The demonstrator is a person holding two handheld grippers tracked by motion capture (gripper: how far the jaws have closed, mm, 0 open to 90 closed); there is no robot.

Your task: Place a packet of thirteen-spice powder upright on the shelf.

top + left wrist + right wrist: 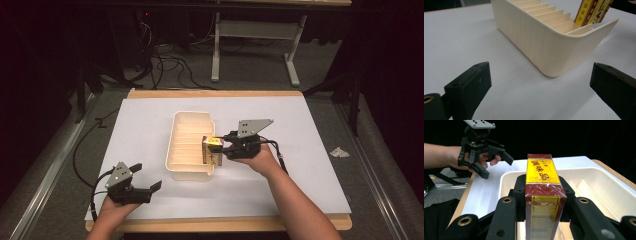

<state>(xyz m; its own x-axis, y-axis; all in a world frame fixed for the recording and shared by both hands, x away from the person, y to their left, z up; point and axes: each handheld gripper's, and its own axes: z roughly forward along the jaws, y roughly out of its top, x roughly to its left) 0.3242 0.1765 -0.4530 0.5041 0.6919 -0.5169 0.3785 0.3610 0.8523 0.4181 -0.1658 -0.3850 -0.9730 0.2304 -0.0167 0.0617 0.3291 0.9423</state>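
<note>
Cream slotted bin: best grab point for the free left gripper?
Probably the near short end wall of the cream bin, pinched over its rim from above. The wall is thin and upright, with an empty slot behind it, so one jaw can drop inside. The left gripper stands open on that side; the right gripper holds the box further back.

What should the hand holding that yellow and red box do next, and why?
Probably ease the box straight down into a slot: the right gripper is shut on it at the near end of the slotted cream tray, lower part apparently between the dividers, top above the rim.
</note>
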